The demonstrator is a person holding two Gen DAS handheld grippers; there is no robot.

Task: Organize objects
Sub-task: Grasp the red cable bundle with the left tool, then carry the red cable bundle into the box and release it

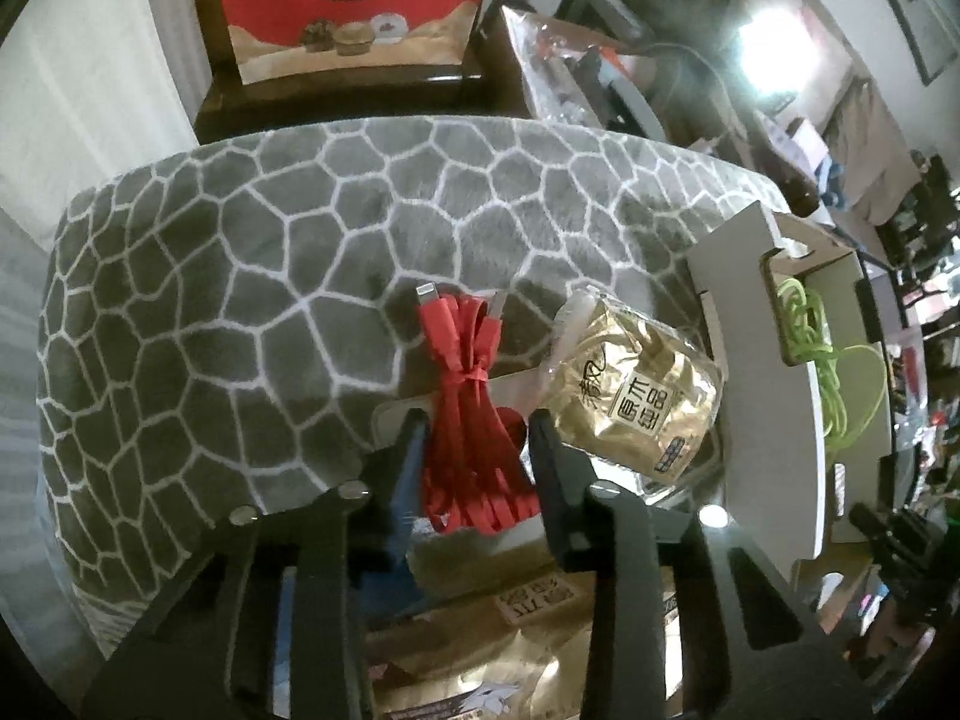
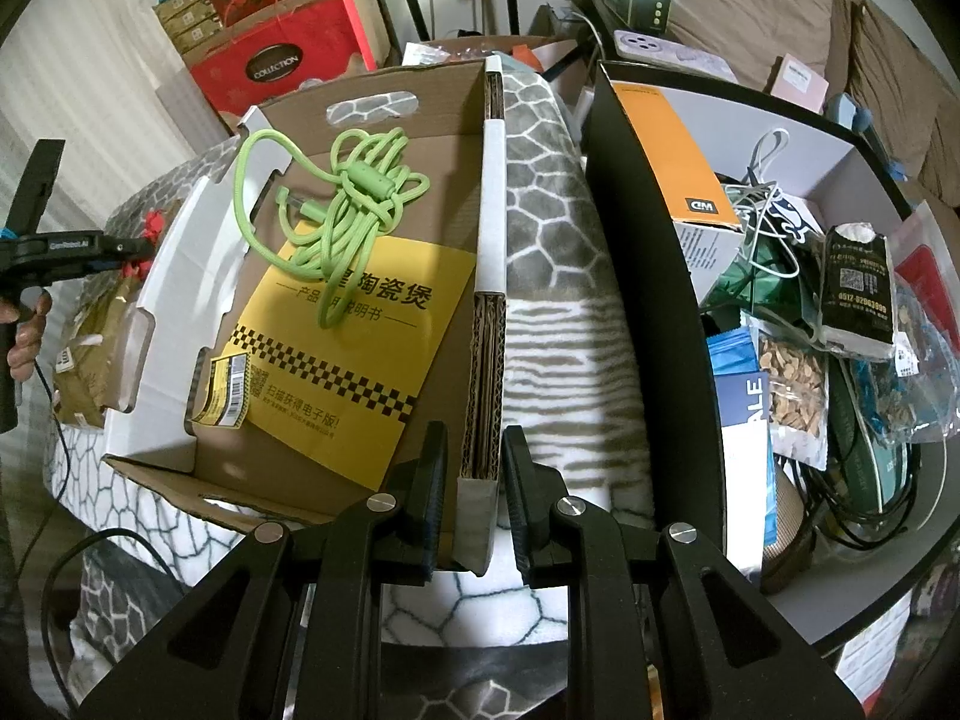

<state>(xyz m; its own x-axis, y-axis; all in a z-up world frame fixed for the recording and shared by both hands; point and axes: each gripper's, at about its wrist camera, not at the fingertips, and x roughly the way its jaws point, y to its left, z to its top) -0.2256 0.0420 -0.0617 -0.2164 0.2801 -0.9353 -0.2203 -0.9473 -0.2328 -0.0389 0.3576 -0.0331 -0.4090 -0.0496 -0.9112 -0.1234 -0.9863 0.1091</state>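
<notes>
A red flat cable bundle (image 1: pixel 465 360), tied at its waist, lies on the grey patterned blanket (image 1: pixel 240 300). My left gripper (image 1: pixel 477 438) is shut on its lower half, a finger on each side. A gold foil packet (image 1: pixel 636 396) lies just right of it. The open cardboard box (image 2: pixel 492 180) holds a tangled green cable (image 2: pixel 342 204) on a yellow leaflet (image 2: pixel 336 360). My right gripper (image 2: pixel 477 480) is shut on the near end of the box's right wall. In the right wrist view the left gripper (image 2: pixel 138 249) shows at the far left, beside the box.
A large black-walled box (image 2: pixel 648 300) full of packets, cords and bags stands right of the cardboard box. A red COLLECTION box (image 1: pixel 354 0) sits on a dark stand behind the blanket. A person's hand (image 2: pixel 24 336) holds the left gripper's handle. More gold packets lie under the left gripper.
</notes>
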